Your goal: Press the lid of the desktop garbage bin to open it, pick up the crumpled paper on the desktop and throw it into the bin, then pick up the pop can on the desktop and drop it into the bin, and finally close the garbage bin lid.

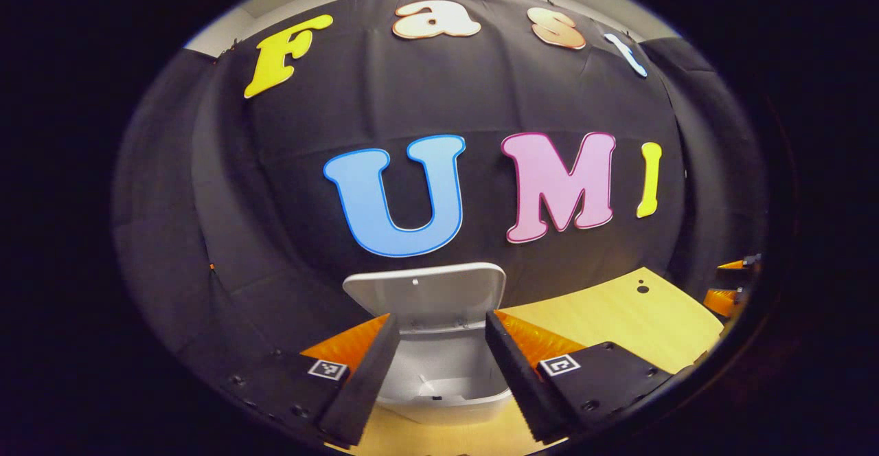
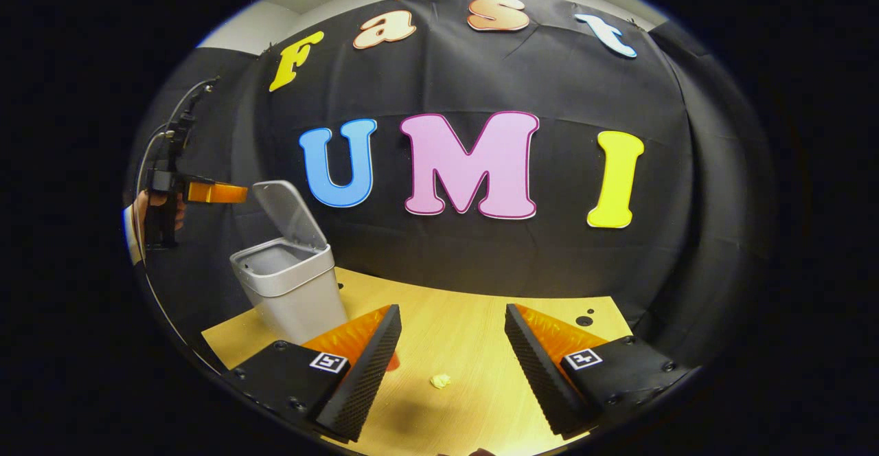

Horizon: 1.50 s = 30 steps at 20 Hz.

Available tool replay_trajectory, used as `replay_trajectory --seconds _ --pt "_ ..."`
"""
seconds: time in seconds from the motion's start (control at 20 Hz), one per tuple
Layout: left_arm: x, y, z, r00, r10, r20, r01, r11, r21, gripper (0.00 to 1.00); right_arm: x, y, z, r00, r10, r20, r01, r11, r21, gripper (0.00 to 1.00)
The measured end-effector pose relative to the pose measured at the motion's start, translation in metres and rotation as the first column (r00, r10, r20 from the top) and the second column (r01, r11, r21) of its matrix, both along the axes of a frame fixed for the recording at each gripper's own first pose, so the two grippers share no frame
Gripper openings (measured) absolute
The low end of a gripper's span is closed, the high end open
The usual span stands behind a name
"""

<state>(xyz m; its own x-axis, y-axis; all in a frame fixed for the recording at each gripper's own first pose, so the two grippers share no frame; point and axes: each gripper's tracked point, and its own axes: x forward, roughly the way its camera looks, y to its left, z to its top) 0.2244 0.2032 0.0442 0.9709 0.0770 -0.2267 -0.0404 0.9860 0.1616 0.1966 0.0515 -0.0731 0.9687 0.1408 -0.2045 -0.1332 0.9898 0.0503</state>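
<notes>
Bin [image 2: 292, 291]: lid [image 2: 288, 212] up, opening step done, ahead-left of right gripper [image 2: 446, 360].
Crumpled paper [image 2: 440, 380]: on desktop [image 2: 467, 318] between right fingers, not yet lifted.
Left gripper [image 1: 439, 367]: spread, empty, facing bin.
Right gripper: spread, empty.
Left to do: paper, can, closing.

wall: black cloth [image 2: 481, 264] | desk: pale wood [image 2: 467, 325] | ceiling strip: light grey [image 2: 247, 30]

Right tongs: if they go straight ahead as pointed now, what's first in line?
Probably the crumpled paper on the desk; it lies between the open right tongs, slightly ahead and below. Depth is unclear, so they could pass over it toward the booth wall.
</notes>
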Motion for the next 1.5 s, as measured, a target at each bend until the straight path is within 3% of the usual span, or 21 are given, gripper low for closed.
replay_trajectory --seconds 0.05,0.15,1.05,1.25,1.5 --pt "-0.016 -0.007 0.013 0.999 0.000 0.052 0.001 1.000 -0.003 0.95 0.000 0.003 -0.002 1.000 0.003 -0.007 -0.003 1.000 0.004 0.98" --pt "-0.030 -0.013 0.025 0.995 0.011 0.099 -0.010 1.000 -0.009 0.96 -0.001 0.009 -0.004 1.000 0.013 -0.014 -0.013 1.000 0.012 0.98" --pt "-0.121 -0.038 0.045 0.983 0.075 0.167 -0.069 0.997 -0.041 0.96 0.033 0.040 -0.022 0.990 0.123 -0.073 -0.127 0.991 -0.049 0.98" --pt "-0.133 -0.036 0.035 0.985 0.099 0.145 -0.089 0.994 -0.068 0.96 0.059 0.043 -0.068 0.968 0.152 -0.198 -0.170 0.982 -0.077 0.98" --pt "-0.149 -0.021 0.035 0.976 0.158 0.152 -0.147 0.986 -0.080 0.97 0.086 0.044 -0.147 0.910 0.145 -0.389 -0.202 0.973 -0.109 0.97"
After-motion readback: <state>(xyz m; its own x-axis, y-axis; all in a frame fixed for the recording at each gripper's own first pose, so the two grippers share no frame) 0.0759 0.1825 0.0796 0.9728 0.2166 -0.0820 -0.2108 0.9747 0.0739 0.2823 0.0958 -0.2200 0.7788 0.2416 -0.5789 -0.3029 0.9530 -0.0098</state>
